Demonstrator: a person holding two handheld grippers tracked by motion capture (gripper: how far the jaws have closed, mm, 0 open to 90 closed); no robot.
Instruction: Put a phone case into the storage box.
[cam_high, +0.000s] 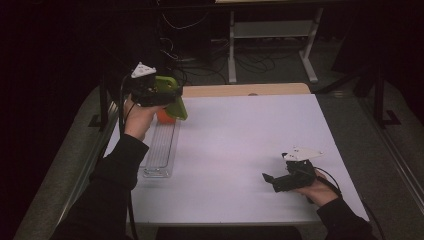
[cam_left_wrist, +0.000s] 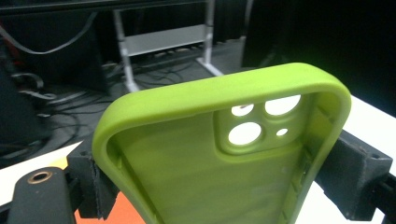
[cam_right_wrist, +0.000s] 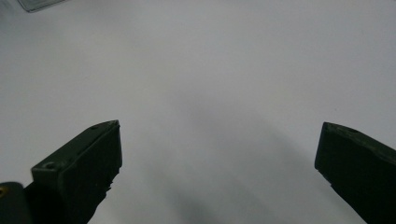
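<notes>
Two hands | left hand-held gripper (cam_high: 167, 97) raised, clamping green phone case (cam_left_wrist: 219, 158) | right hand-held gripper (cam_high: 270, 179) low, jaws apart

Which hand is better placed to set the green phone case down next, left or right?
Left. The left gripper already clamps the green phone case above the clear tray; the right gripper sits open, far across the table.

The green phone case (cam_left_wrist: 201, 154) is looking like soft matt rubbery plastic, smooth, with rounded moulded edges. The left gripper (cam_high: 167, 100) and right gripper (cam_high: 270, 179) are showing matt black plastic jaws, slightly rough at the edges. The table (cam_high: 250, 150) is presenting a smooth, matt white top, with a bare wood strip (cam_high: 245, 90) along the far edge. The tray (cam_high: 160, 150) at the left is appearing as clear, glossy ribbed plastic.
</notes>
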